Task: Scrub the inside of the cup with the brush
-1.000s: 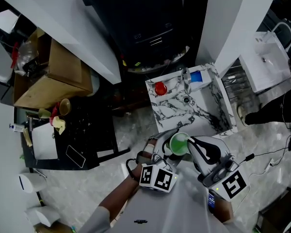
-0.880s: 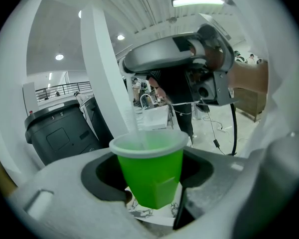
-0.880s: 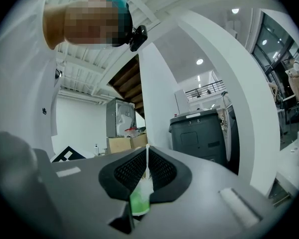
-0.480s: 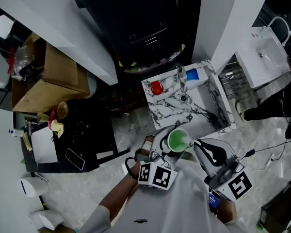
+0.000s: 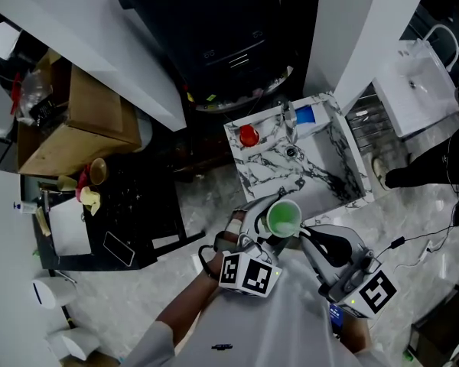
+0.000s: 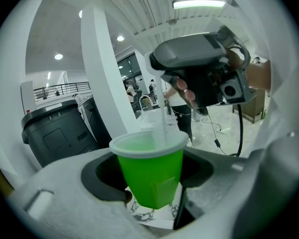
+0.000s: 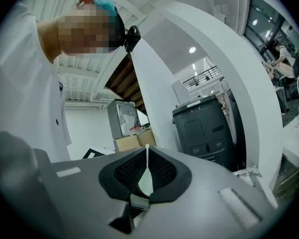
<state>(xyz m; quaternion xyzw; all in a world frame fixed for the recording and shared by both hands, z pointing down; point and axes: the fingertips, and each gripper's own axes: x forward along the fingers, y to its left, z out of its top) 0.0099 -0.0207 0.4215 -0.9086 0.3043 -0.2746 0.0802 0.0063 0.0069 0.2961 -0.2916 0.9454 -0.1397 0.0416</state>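
My left gripper [image 5: 266,234] is shut on a green plastic cup [image 5: 283,219], which it holds upright in the air in front of me. In the left gripper view the cup [image 6: 150,171] sits between the jaws, mouth up. A thin white brush handle [image 6: 165,119] reaches down into the cup from above. My right gripper [image 5: 307,233] is just right of the cup and is shut on that handle [image 7: 146,172], pinched between its dark pads. The brush head is hidden inside the cup.
Beyond the cup stands a small marble-patterned sink unit [image 5: 321,176] with a red object [image 5: 249,136] and a blue one [image 5: 307,117]. A large black bin [image 5: 214,29] is behind it. At the left are a cardboard box [image 5: 84,121] and a black table [image 5: 138,205].
The cup stays in my left gripper at about the same spot. My right gripper has drawn back slightly toward me, away from the cup's rim.
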